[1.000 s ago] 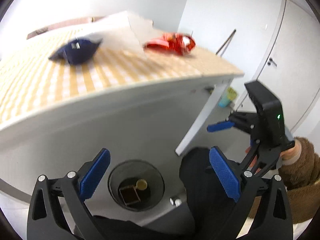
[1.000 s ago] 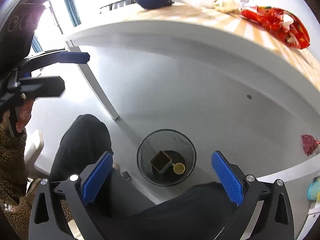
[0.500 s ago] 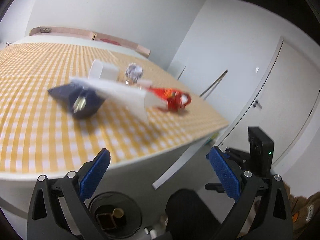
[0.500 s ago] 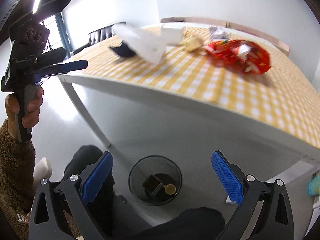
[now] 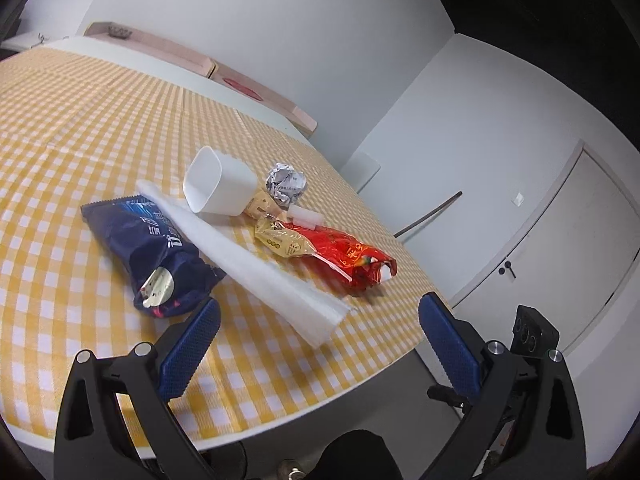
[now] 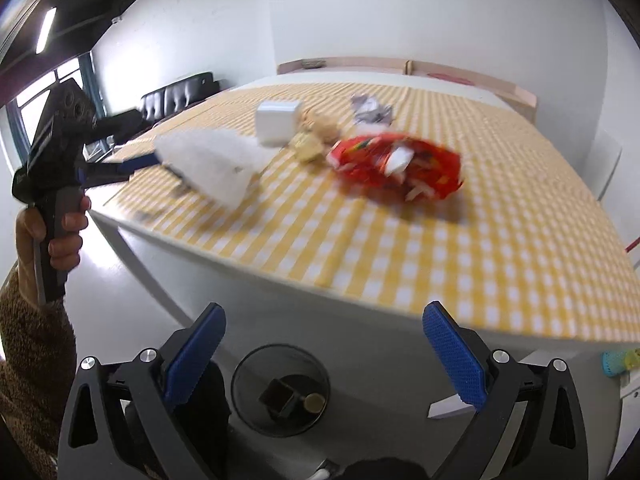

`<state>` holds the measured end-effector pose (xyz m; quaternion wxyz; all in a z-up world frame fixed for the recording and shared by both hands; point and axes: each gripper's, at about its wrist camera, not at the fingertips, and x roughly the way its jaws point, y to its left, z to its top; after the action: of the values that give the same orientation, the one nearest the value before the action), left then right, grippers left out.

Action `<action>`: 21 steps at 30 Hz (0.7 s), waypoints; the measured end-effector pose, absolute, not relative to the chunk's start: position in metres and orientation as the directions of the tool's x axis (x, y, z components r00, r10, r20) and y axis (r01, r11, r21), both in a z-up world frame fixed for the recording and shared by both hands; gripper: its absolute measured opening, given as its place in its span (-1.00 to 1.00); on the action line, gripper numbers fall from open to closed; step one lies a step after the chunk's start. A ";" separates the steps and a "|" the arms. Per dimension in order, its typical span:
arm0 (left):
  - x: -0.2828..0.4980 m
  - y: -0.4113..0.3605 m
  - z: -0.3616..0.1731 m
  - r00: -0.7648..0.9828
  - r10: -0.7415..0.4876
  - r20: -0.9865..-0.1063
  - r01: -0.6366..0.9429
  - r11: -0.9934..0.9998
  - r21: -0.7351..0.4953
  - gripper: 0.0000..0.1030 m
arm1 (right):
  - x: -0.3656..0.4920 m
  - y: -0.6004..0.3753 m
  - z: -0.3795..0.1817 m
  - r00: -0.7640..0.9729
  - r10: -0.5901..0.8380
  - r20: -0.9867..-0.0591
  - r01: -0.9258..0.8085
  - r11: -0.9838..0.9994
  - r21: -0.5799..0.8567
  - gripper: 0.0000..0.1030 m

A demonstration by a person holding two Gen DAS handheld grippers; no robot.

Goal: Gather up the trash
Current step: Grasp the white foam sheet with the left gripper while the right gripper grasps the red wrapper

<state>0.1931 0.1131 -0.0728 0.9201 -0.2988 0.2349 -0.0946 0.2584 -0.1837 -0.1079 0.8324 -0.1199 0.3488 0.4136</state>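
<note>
Trash lies on the yellow checked table (image 5: 60, 160): a dark blue snack bag (image 5: 152, 248), a long white paper wrapper (image 5: 248, 260), a white square cup (image 5: 218, 188) on its side, a foil ball (image 5: 286, 182), a gold packet (image 5: 282, 240) and a red bag (image 5: 352, 258). My left gripper (image 5: 316, 344) is open and empty over the table's near edge, just short of the blue bag. My right gripper (image 6: 324, 356) is open and empty, below the table edge, above a black mesh bin (image 6: 282, 390) on the floor. The red bag (image 6: 396, 168) and white wrapper (image 6: 212, 164) show blurred in the right wrist view.
The bin holds a brown box (image 6: 278, 394) and a small yellow cup (image 6: 313, 402). The left gripper (image 6: 56, 152) in a hand shows at the left of the right wrist view. White doors (image 5: 560, 248) stand to the right; a black sofa (image 6: 176, 96) stands beyond the table.
Both grippers have risen from near the bin toward the table top. The left one now looks down on the trash; the table edge has dropped lower in both views.
</note>
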 end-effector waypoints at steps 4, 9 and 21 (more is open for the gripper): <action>0.203 0.119 -0.073 0.878 -0.300 -0.374 0.010 0.792 -0.610 0.91 | 0.283 -0.173 -0.100 0.441 0.601 -0.667 -0.758 0.647 0.082 0.93; 0.223 0.124 -0.084 0.865 -0.321 -0.387 -0.019 0.749 -0.663 0.91 | 0.325 -0.154 -0.097 0.472 0.574 -0.669 -0.726 0.683 0.075 0.93; 0.240 0.124 -0.092 0.855 -0.231 -0.465 -0.106 0.799 -0.592 -0.38 | 0.411 -0.125 -0.115 0.464 0.528 -0.712 -0.612 0.772 0.173 0.93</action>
<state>0.2403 0.1241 -0.0916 0.9100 -0.3150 0.2673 -0.0342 0.4112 -0.1251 -0.1146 0.8539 -0.0533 0.3959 0.3336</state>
